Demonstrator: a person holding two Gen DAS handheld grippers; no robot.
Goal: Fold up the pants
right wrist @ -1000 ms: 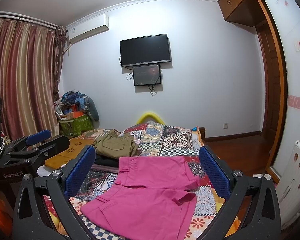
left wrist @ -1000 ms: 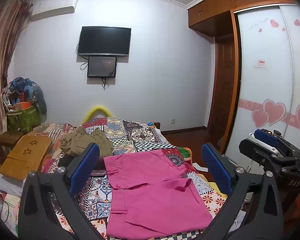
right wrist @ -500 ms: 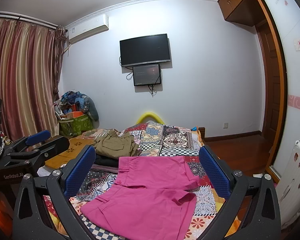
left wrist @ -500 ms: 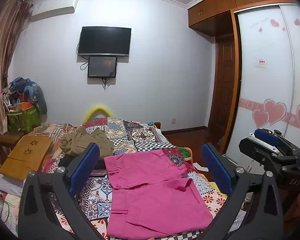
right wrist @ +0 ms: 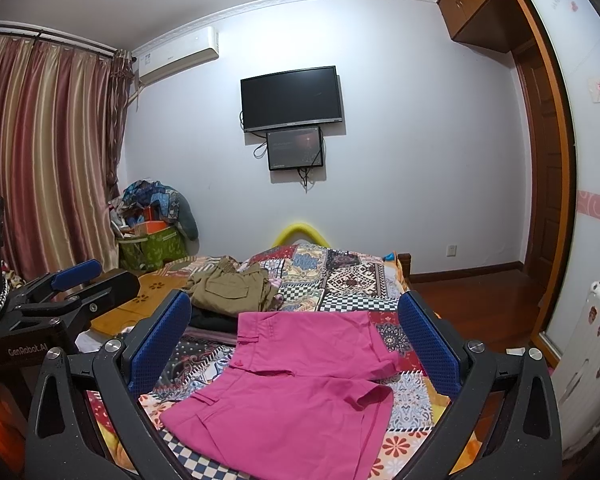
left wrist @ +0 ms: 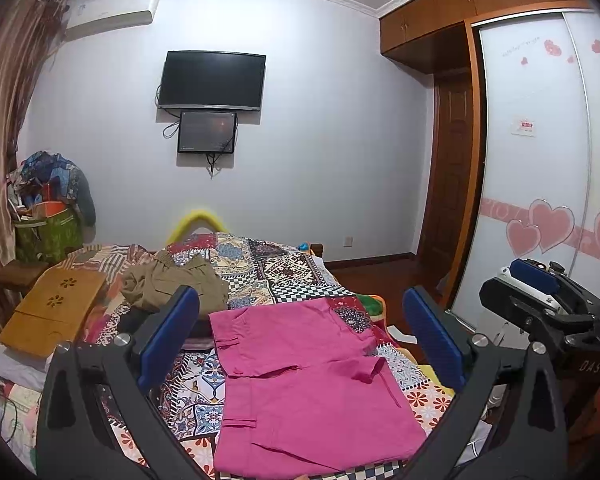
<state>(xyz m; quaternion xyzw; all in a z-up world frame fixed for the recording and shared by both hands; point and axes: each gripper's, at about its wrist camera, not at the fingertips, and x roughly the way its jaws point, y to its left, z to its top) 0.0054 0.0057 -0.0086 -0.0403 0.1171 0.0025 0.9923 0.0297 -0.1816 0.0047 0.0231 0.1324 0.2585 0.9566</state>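
Note:
Pink shorts (left wrist: 308, 380) (right wrist: 300, 384) lie spread flat on the patchwork quilt (left wrist: 276, 272) (right wrist: 352, 280) at the bed's near end, waistband to the left, legs to the right. My left gripper (left wrist: 300, 336) hangs open above them, blue pads wide apart, nothing between them. My right gripper (right wrist: 294, 340) is also open and held above the shorts. Each gripper shows in the other's view: the right one (left wrist: 540, 300) at the right edge, the left one (right wrist: 60, 292) at the left edge.
Crumpled khaki trousers (left wrist: 172, 284) (right wrist: 232, 288) lie on the quilt behind the shorts, over a dark garment (right wrist: 212, 322). A wooden lap tray (left wrist: 52, 312) rests at the bed's left. A green bag (right wrist: 152, 246) stands by the curtain. Wardrobe doors (left wrist: 540, 200) line the right.

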